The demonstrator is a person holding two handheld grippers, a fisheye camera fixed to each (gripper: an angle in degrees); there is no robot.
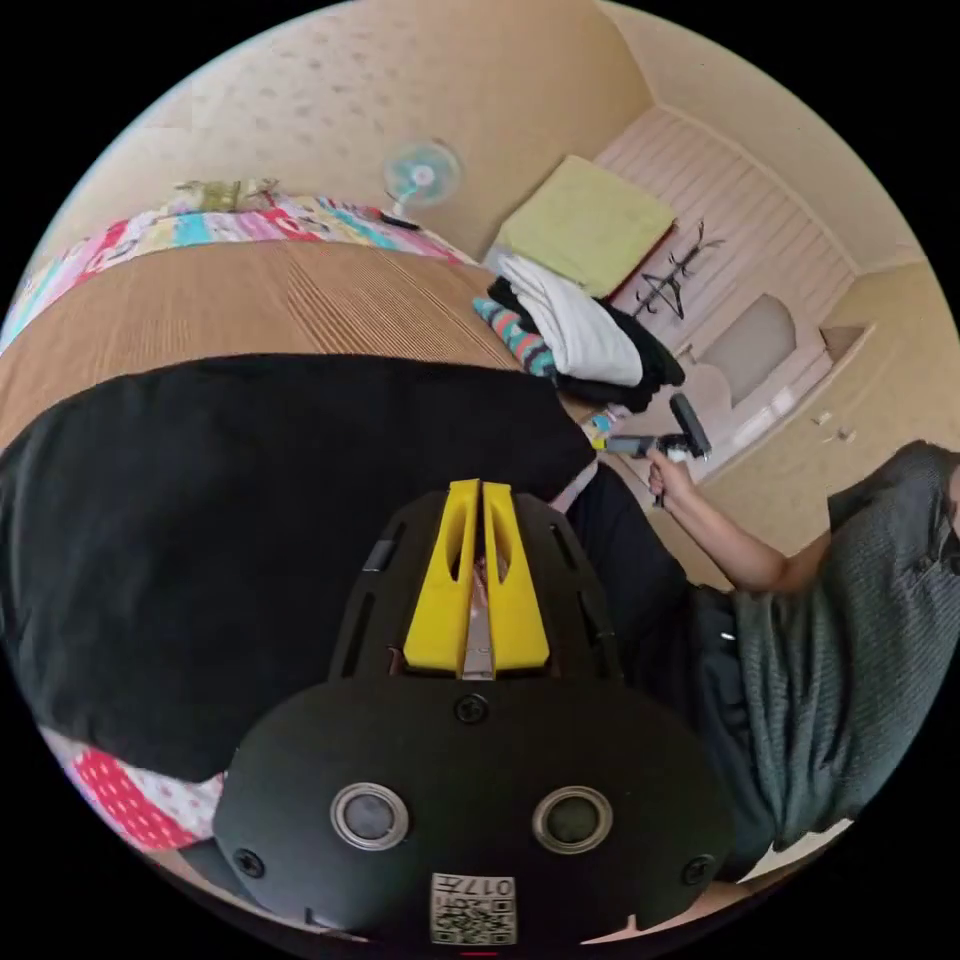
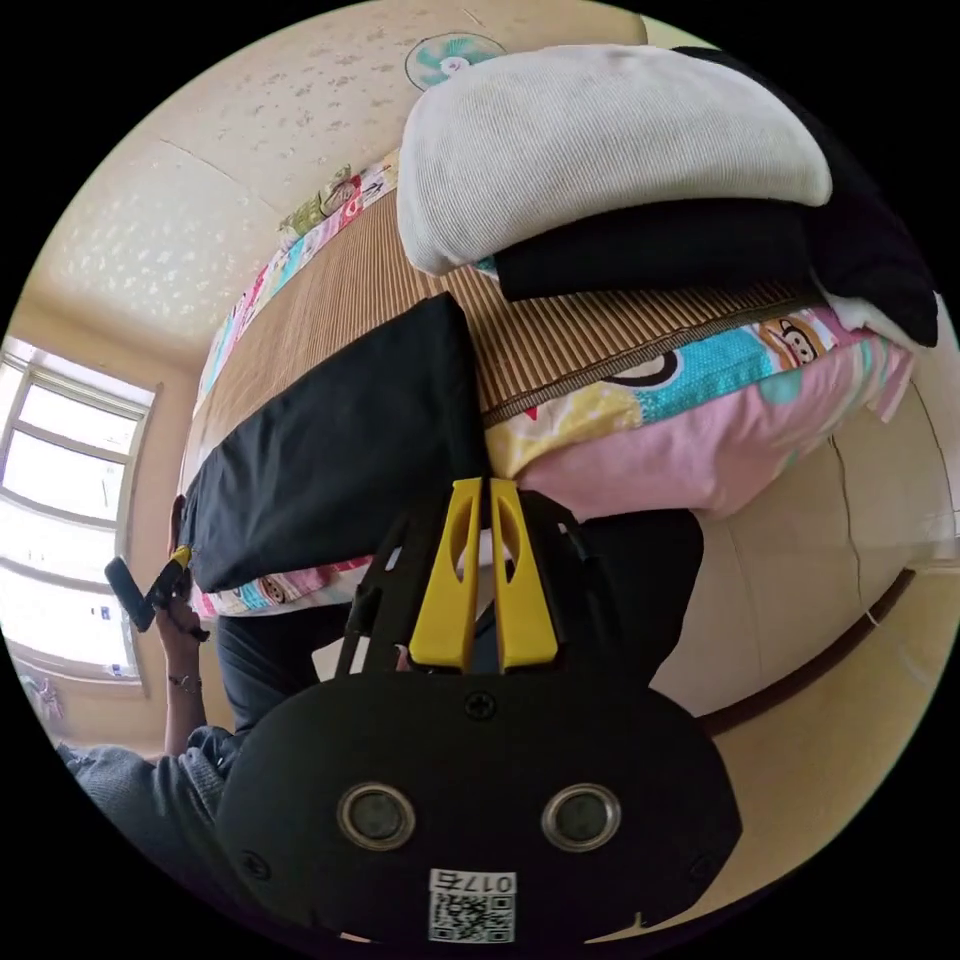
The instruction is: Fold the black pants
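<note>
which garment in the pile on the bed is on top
The white ribbed garment tops the pile; the black garments lie under and behind it, and the striped teal one peeks out at the bottom.

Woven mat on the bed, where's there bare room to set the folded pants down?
Bare woven mat lies beyond the black pants, up to the patterned bedding by the wall, and in a strip between the pants and the stack of folded clothes. The corner with that stack is crowded; the near edge is covered by the pants.
</note>
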